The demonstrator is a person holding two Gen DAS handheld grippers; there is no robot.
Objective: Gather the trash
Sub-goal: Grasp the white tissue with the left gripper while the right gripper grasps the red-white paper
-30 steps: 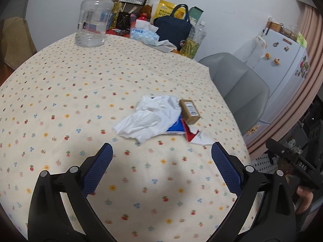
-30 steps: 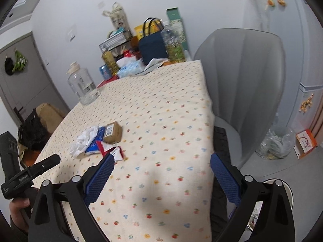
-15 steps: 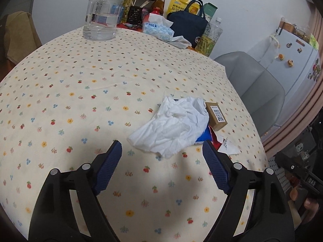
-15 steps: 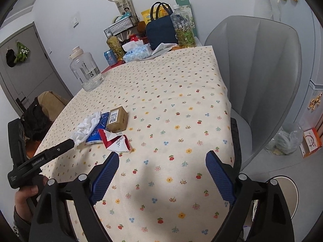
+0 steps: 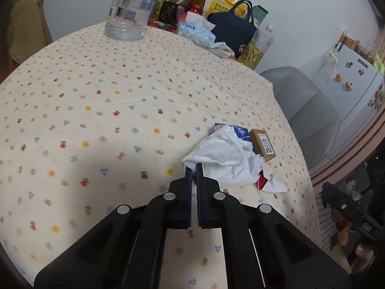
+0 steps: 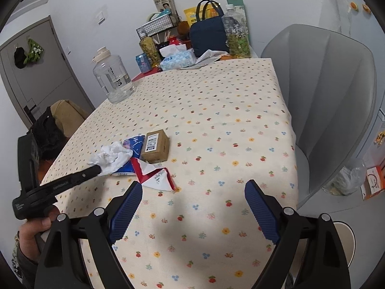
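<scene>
I had the table [image 6: 216,110] spread wide ahead of me, flowered cloth bare across most of its middle, with the grey chair [image 6: 332,91] tucked against its right edge and the clutter of bottles and bags lined up along the far wall. The trash sat in one small heap near the table's near-left part in the right wrist view: white crumpled paper [image 5: 226,159] on the left, a blue wrapper [image 6: 134,144] under it, a brown cardboard box [image 6: 155,145] beside it on the far right, and a red-and-white wrapper [image 6: 156,174] lying nearest me. My left gripper [image 5: 194,166] had just snapped its jaws together, and the tips sat right at the near edge of that white paper, apparently pinching a corner of it, though how firmly I couldn't tell. My right gripper [image 6: 192,207] hung with its fingers spread wide and nothing between them, the red-and-white wrapper just ahead and to its left, long axis running away to the left. So the right was closer to that one, I judged. Plenty of bare cloth to the right for swinging in; the table edge ran close on the heap's left.
</scene>
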